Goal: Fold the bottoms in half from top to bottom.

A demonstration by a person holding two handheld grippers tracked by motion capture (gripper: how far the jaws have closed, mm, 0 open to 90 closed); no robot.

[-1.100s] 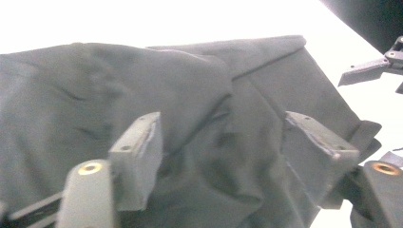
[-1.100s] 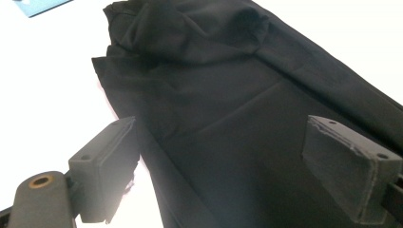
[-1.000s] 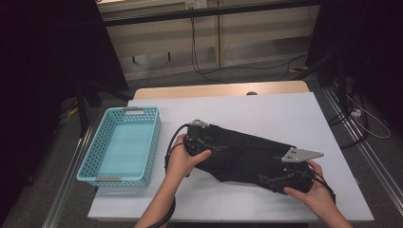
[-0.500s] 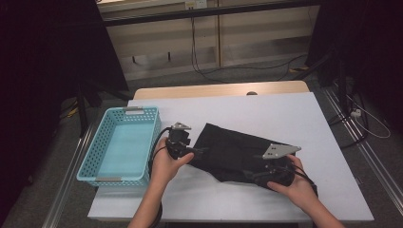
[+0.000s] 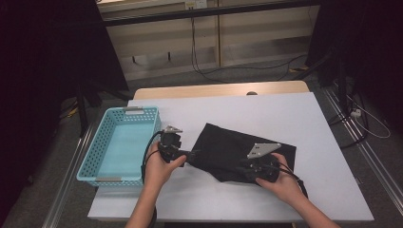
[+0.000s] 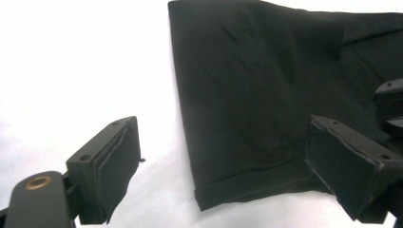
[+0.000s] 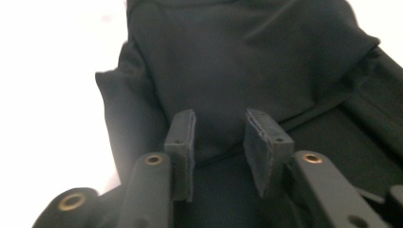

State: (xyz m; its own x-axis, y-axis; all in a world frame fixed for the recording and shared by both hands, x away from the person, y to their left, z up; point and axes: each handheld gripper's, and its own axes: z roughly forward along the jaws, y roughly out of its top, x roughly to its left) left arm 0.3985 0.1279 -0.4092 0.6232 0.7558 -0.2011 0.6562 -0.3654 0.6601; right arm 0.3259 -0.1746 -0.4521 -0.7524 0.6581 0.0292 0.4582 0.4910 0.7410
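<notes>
Black cloth [image 5: 242,152] is laid flat on the white table [image 5: 266,114], a little toward the person's side of its middle, folded into a rough slanted quadrilateral. All places below are reckoned from this cloth.

Left gripper [image 5: 190,155] is held just off the cloth's left corner. In the left gripper view the jaws are seen spread wide, having just been opening; the cloth's hemmed corner [image 6: 266,118] is reached into the gap, yet neither pad is pressed on it, so the cloth is released on this side. Bare white table is seen under the left pad [image 6: 114,166].

Right gripper [image 5: 243,167] is set over the cloth's near edge, toward its right end. Its jaws have just been closing and are drawn narrow. In the right gripper view a raised fold of the cloth [image 7: 247,61] is seen between and beyond the pads [image 7: 183,142]; whether it is actually pinched cannot be told.

Edges: the far edge is seen straight, the near edge is broken by folds beside the right gripper.

Open room: a wide strip of table is left bare beyond the cloth, and to its right. To its left a light blue basket [image 5: 88,171] is stood at the table's edge, just past the left gripper, so little room is left there.
</notes>
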